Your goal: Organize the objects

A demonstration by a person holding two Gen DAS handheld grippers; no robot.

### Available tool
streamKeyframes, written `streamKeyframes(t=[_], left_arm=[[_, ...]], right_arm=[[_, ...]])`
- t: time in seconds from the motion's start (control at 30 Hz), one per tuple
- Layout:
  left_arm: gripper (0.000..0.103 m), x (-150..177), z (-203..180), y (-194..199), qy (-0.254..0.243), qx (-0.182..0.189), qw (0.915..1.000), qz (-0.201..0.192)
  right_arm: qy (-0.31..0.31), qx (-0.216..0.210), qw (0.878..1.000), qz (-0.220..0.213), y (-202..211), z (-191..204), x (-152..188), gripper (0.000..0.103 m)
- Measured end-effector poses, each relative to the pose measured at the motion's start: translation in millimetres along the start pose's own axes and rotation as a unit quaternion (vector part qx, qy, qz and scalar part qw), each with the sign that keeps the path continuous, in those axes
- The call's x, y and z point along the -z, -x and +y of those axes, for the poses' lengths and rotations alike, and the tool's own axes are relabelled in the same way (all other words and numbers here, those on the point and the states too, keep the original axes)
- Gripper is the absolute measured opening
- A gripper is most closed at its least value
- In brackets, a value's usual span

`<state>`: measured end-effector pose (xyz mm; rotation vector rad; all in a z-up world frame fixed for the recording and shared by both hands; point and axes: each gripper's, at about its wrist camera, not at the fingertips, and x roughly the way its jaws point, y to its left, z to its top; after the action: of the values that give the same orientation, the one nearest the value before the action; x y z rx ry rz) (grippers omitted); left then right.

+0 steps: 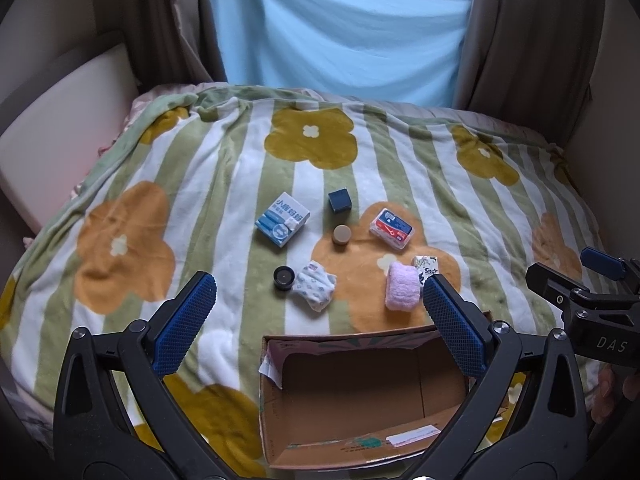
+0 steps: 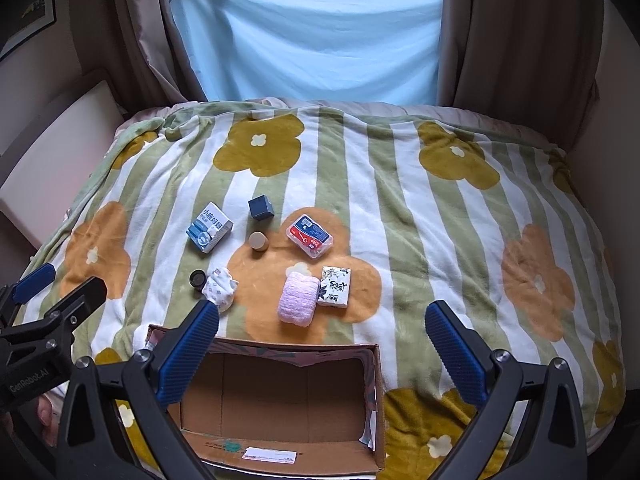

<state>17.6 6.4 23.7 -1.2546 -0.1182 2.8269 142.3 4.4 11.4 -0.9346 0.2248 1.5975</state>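
Note:
An open, empty cardboard box [image 1: 360, 396] [image 2: 280, 400] sits on the flowered blanket near me. Beyond it lie a pink towel roll [image 1: 403, 286] [image 2: 299, 298], a patterned tissue pack [image 1: 426, 266] [image 2: 335, 286], a folded white sock [image 1: 314, 285] [image 2: 219, 286], a black lid [image 1: 283, 277] [image 2: 197, 279], a tan round cap [image 1: 341, 235] [image 2: 258, 241], a dark blue cube [image 1: 339, 200] [image 2: 261, 207], a blue-white carton [image 1: 283, 219] [image 2: 209, 227] and a red-blue plastic case [image 1: 391, 228] [image 2: 310, 237]. My left gripper [image 1: 318, 320] is open above the box. My right gripper [image 2: 322, 336] is open above the box's far right corner.
The blanket [image 1: 200, 168] covers a bed that drops away at the left and right edges. A cream panel [image 1: 60, 128] stands at the left. Brown curtains and a light blue sheet [image 1: 340, 28] hang behind. Each gripper shows at the edge of the other's view.

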Motion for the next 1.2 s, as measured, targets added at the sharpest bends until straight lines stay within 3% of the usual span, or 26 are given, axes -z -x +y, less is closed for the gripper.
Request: streamKeyframes(t=[0.27, 0.87, 1.2], left_arm=[[0.103, 1, -4, 1, 0.000, 0.015, 0.9999, -0.001], [0.103, -2, -6, 6, -0.005, 0.007, 1.0000, -0.003], [0.103, -30, -2, -5, -0.012, 0.014, 0.9998, 0.008]], right_arm=[[-0.005, -0.002, 1.000, 0.001, 0, 1, -3, 0.103], [-0.011, -0.004, 1.000, -0.004, 4, 3, -1, 0.103], [0.003, 0.006, 1.000, -0.006, 0, 5, -17, 0.103]])
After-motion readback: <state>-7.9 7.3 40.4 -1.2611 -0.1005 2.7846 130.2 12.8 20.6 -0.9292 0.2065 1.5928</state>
